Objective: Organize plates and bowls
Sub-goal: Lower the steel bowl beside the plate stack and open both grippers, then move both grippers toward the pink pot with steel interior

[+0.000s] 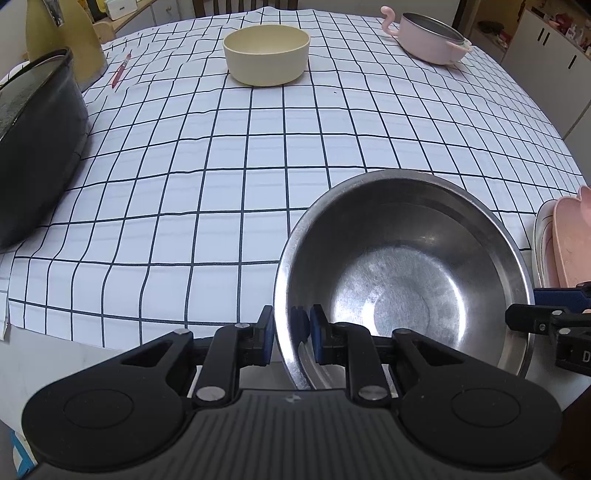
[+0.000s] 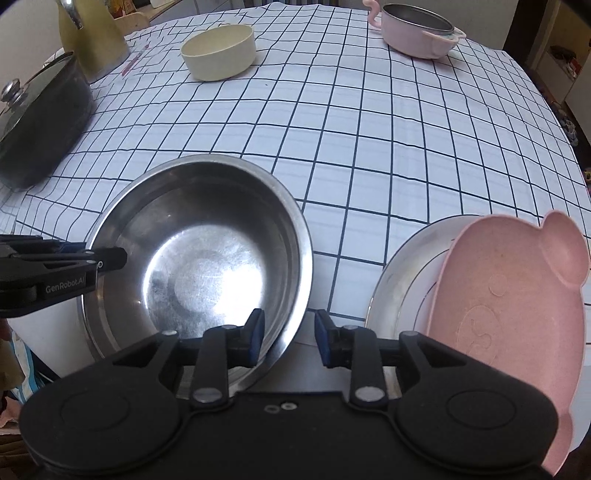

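Observation:
A large steel bowl (image 1: 406, 288) (image 2: 207, 258) is at the near table edge, tilted. My left gripper (image 1: 291, 325) straddles its left rim, one pad outside and one inside, closed on the rim. My right gripper (image 2: 288, 332) straddles the bowl's right rim with a wider gap between its fingers and looks open. A pink animal-shaped plate (image 2: 509, 317) (image 1: 572, 240) lies on a steel plate (image 2: 402, 280) at the right. A cream bowl (image 1: 266, 53) (image 2: 219, 50) and a pink bowl with a steel liner (image 1: 432, 37) (image 2: 419, 31) stand far back.
A black pot with a glass lid (image 1: 37, 147) (image 2: 40, 118) stands at the left. A yellow-green kettle (image 1: 62, 37) (image 2: 92, 37) is behind it. A red pen (image 1: 121, 70) lies near the kettle. The checked tablecloth (image 1: 258, 166) covers the table.

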Demonstrator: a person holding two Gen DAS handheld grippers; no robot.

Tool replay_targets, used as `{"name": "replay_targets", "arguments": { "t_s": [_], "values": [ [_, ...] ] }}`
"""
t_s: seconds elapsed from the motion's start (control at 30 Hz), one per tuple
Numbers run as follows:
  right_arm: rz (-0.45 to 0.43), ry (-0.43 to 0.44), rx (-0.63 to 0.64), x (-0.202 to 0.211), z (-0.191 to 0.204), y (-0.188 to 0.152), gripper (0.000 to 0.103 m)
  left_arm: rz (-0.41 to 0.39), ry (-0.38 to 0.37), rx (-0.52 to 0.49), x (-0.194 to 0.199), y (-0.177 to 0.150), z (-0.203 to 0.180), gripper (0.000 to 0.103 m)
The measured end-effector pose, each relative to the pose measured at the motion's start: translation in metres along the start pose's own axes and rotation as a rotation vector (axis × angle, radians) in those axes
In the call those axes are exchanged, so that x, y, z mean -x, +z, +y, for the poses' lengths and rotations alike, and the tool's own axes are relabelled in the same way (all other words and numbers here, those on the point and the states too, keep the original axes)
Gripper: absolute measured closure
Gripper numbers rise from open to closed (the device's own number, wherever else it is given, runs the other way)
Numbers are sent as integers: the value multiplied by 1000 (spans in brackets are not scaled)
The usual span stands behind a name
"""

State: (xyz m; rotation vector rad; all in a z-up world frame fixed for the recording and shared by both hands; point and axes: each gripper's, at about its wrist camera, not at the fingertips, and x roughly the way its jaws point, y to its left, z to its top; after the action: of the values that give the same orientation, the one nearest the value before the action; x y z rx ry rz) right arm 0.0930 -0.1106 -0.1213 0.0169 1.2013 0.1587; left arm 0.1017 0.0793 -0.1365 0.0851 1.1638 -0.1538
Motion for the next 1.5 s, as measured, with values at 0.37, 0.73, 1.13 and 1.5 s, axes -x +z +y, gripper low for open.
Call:
{"name": "replay_targets", "arguments": {
  "t_s": [0.37, 0.73, 1.13, 1.5],
  "values": [
    [-68, 28, -10, 33, -11, 3, 55, -80, 13, -57, 32, 6, -13, 73],
    [-213, 28, 24, 82, -28, 17, 31, -192, -12, -146, 73, 28, -59, 50],
    [-350, -4, 35, 130, -66, 51, 13, -331, -59, -145, 110, 81, -111, 36],
    [-420, -31, -20, 135, -105, 115, 9, -408, -73, -165, 98, 161, -132, 30]
  ]
}}
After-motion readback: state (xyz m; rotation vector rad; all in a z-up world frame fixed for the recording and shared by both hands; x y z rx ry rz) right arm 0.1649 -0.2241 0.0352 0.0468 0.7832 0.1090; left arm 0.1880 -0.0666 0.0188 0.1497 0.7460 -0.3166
